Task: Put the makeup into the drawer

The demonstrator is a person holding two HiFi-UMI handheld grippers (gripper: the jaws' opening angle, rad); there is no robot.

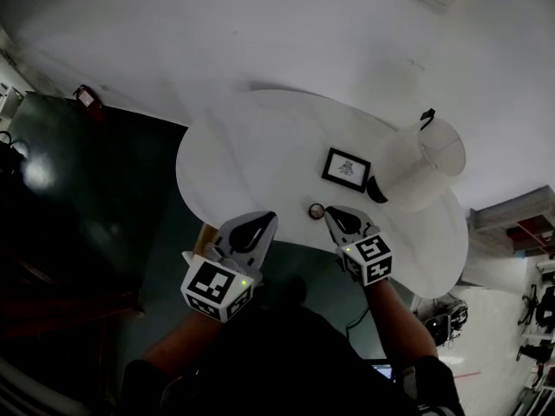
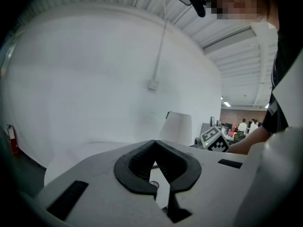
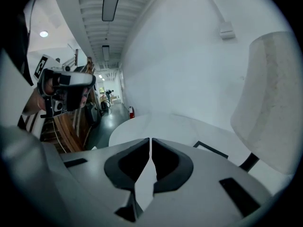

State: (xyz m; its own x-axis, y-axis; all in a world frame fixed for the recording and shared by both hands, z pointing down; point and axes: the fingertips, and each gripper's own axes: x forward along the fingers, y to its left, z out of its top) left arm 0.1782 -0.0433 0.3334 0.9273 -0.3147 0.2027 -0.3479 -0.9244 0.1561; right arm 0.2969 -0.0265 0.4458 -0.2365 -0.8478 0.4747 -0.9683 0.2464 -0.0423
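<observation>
Makeup (image 1: 316, 210): small, round, dark rim with a paler reddish centre. Possibly a lidded pot; too small and dim to be sure. Sitting on the table (image 1: 251, 154) near the front edge, just beside the tip of the right gripper (image 1: 329, 213), apart from it. In the left gripper view, glimpsed as a small disc (image 2: 152, 184) through the gap behind the jaw tips.

Left gripper (image 1: 270, 217): jaws together, tips meeting in a point, nothing held. Poised over the table's near edge, left of the makeup.

Right gripper: jaws closed to a thin slit, nothing between, only bare tabletop beyond.

Table: white, matte, smooth, rounded outline like two overlapping ovals.

Frame (image 1: 346, 169): small, black-edged rectangle, white inside with a dark mark, behind the makeup.

Lamp (image 1: 429, 167): pale tapered shade, slightly grainy cloth-like surface in the right gripper view, dark base at its foot, right of the frame.

Gripper bodies: grey moulded plastic; black ribbed pads curving round a teardrop-shaped opening. Marker cube on each, black-and-white squares.

Floor (image 1: 78, 198): dark, glossy, catching light.
</observation>
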